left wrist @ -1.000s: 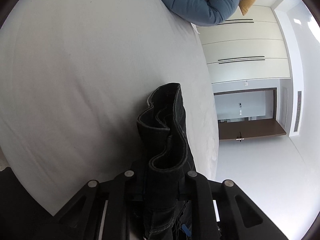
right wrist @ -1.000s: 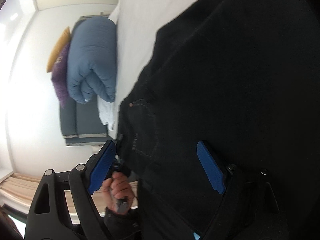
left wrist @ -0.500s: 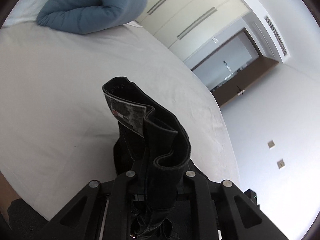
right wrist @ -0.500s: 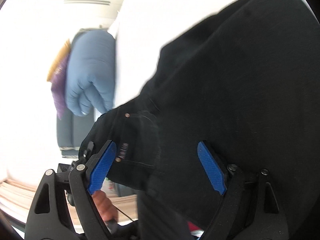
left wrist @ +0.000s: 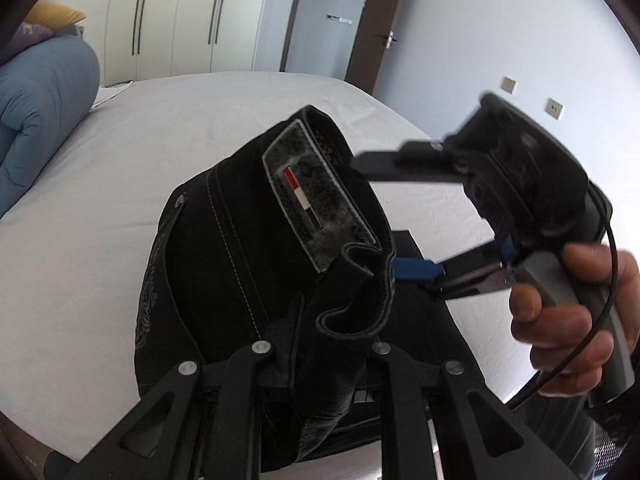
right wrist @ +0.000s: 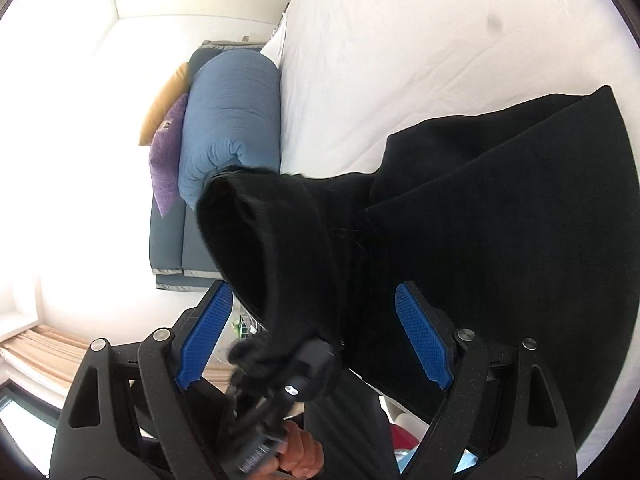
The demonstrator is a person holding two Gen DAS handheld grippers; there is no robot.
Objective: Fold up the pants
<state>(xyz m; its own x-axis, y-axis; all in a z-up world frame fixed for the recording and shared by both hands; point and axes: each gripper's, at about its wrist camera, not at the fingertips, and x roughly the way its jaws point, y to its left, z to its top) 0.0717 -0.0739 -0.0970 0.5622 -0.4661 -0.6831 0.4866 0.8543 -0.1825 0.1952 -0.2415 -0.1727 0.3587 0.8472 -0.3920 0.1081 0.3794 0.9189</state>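
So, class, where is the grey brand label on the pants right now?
In the left wrist view, the grey label sits centre frame on the raised waistband of the black pants, just above the left tool and over the white bed.

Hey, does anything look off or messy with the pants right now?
Yes. The black pants are not flat: the waistband with its patch stands bunched and curled up out of the left gripper, while the rest lies on the white bed. The right gripper is open, holding nothing.
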